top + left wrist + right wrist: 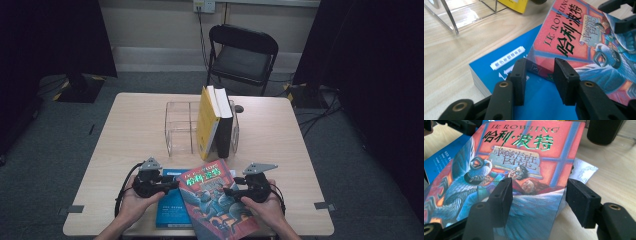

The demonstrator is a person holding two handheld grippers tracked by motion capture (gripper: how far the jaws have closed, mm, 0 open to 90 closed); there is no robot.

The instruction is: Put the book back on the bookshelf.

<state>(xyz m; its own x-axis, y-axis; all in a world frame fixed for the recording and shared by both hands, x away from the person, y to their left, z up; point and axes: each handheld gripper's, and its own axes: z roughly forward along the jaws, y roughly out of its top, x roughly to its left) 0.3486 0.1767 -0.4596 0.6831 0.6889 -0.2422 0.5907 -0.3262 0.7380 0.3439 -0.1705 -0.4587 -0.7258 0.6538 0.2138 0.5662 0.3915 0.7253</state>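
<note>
A red and blue illustrated paperback [215,200] lies tilted at the table's near edge, partly over a blue book [170,212]. My left gripper [175,185] is at the paperback's left corner. In the left gripper view its jaws [540,75] are closed on that corner [536,67], one pad under the spine edge and one on the cover. My right gripper [229,191] is at the paperback's right side. In the right gripper view it [539,197] stands open: one pad is over the cover [524,157], the other is off past the book's edge with a gap.
A clear acrylic book rack [177,127] stands mid-table with a yellow book [206,122] and a black book [225,125] upright in its right part. A white printed sheet [584,171] pokes out from under the paperback. A folding chair [242,52] stands beyond the table.
</note>
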